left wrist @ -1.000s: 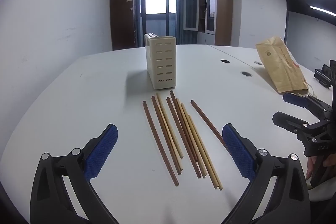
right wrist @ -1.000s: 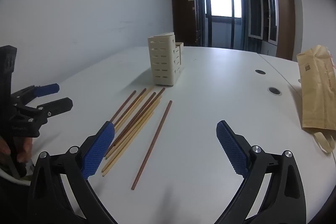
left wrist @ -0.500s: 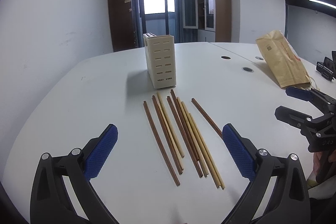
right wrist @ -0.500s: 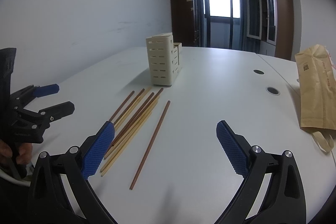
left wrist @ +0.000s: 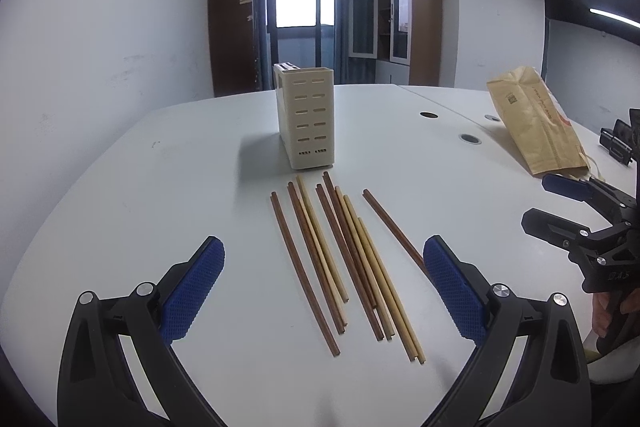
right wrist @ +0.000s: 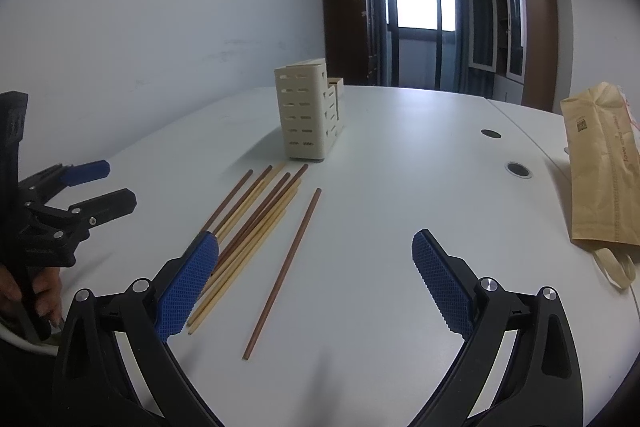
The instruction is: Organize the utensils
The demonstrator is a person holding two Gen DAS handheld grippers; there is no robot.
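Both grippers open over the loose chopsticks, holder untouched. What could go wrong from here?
1. The chopsticks lie packed side by side, some overlapping; the left gripper may pinch several at once or scatter the neighbours.
2. The holder is tall, narrow and stands free on the table; a stick pushed in at an angle might tip it.
3. The lone dark chopstick lies flat; the right gripper fingers may slide off it.

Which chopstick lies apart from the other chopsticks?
The dark brown chopstick on the right gripper's side; bare table separates it from the touching bundle.
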